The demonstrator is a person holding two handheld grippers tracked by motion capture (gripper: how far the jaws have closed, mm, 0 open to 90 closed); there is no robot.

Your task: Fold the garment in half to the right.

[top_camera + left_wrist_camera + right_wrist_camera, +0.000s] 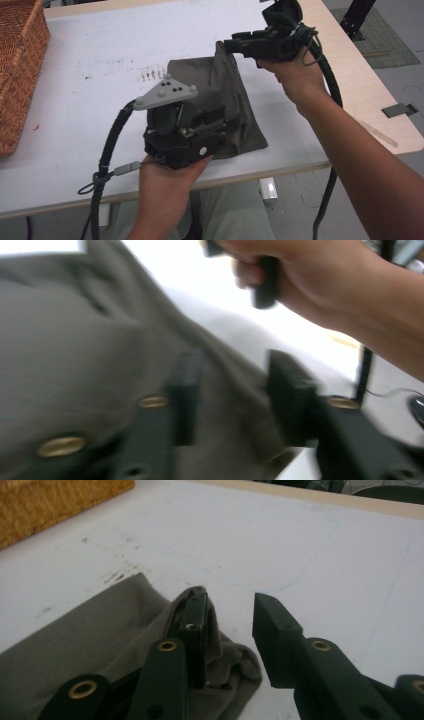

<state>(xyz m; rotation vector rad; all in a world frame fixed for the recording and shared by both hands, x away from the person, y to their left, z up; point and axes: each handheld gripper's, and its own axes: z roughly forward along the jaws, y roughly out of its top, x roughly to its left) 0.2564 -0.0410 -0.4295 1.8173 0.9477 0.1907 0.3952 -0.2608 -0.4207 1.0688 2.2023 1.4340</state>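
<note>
A grey-olive cloth (235,100) lies bunched on the white table (90,55), right of the middle. My left gripper (220,122) rests over the cloth's near left part. In the left gripper view its jaws (235,385) stand apart, with the cloth (75,340) under and between them and no pad pressing on it. My right gripper (230,45) is at the cloth's far corner, held from the right. In the right gripper view its jaws (230,615) are apart; a fold of the cloth (100,625) hangs against the outer side of the left jaw, and the gap holds nothing.
A wicker basket (20,65) stands at the table's far left edge. Small dark marks (152,74) dot the table just left of the cloth. The table's right edge (380,100) is close behind the right forearm. The person's other hand (310,275) shows beyond the left jaws.
</note>
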